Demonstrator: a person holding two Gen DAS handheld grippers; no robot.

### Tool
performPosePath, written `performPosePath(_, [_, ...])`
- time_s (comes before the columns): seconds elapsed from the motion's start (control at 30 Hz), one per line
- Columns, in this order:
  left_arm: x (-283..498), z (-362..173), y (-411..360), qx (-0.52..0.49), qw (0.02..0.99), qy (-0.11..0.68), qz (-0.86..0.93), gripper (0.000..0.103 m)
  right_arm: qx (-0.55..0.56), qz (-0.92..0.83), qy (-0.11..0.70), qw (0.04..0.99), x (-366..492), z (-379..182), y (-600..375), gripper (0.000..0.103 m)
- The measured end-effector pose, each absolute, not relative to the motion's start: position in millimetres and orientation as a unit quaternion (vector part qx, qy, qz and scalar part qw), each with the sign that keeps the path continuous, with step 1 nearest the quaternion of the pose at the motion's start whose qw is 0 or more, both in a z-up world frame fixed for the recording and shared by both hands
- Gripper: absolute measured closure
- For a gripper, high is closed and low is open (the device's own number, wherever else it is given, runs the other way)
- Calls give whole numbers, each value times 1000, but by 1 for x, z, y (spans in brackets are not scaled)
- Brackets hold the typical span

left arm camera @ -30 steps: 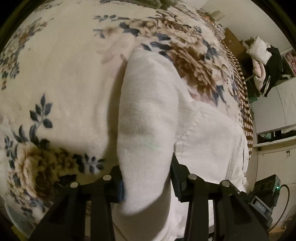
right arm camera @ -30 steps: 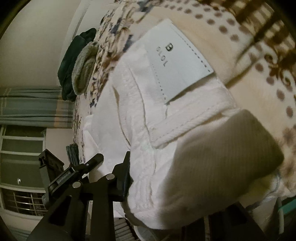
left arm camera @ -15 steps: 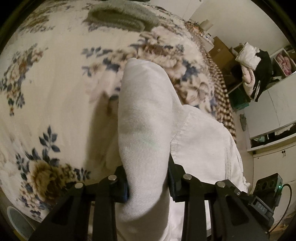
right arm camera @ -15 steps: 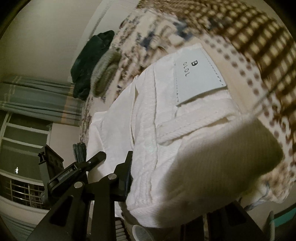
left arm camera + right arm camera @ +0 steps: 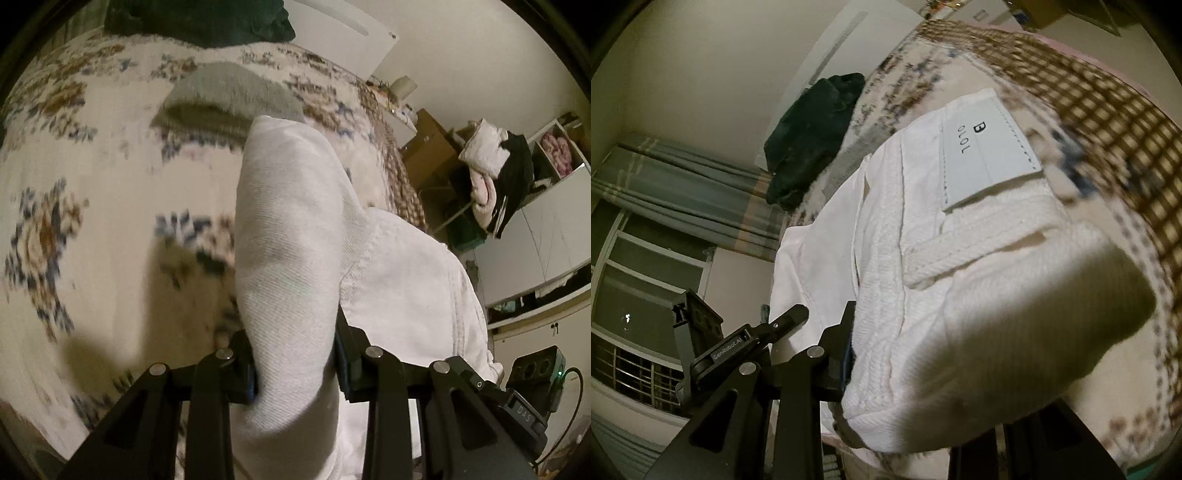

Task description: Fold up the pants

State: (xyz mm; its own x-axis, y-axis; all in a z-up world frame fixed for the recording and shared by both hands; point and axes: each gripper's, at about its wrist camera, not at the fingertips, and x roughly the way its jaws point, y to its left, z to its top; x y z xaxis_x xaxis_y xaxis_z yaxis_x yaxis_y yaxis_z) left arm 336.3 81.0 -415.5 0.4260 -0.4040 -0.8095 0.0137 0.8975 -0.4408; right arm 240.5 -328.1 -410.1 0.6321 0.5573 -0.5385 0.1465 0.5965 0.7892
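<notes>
White pants [image 5: 295, 236] hang lifted over a floral blanket [image 5: 85, 184]. My left gripper [image 5: 295, 365] is shut on a bunched fold of the pants, which bulges up between its fingers. In the right wrist view, my right gripper [image 5: 923, 365] is shut on the waistband end of the pants [image 5: 923, 258], beside the white label [image 5: 986, 155] and a belt loop. The right gripper's right finger is hidden behind the cloth. The left gripper's body [image 5: 713, 354] shows at the lower left of that view.
A grey folded garment [image 5: 225, 99] and a dark green one [image 5: 199, 18] lie at the far end of the bed. A checkered blanket [image 5: 1108, 122] covers the bed's right side. Shelves with clothes [image 5: 509, 166] stand at right. Curtains and a window [image 5: 646, 229] are left.
Both grippers have risen and tilted up with the pants held. The far end of the bed, the wall and the green garment have come into view.
</notes>
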Motion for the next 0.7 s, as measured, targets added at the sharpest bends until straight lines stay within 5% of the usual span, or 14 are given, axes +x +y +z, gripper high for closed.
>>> performPosePath(0.7, [664,-442,209,-213,835,494,-117,74,417,168,379,809,625,-405,-226,73])
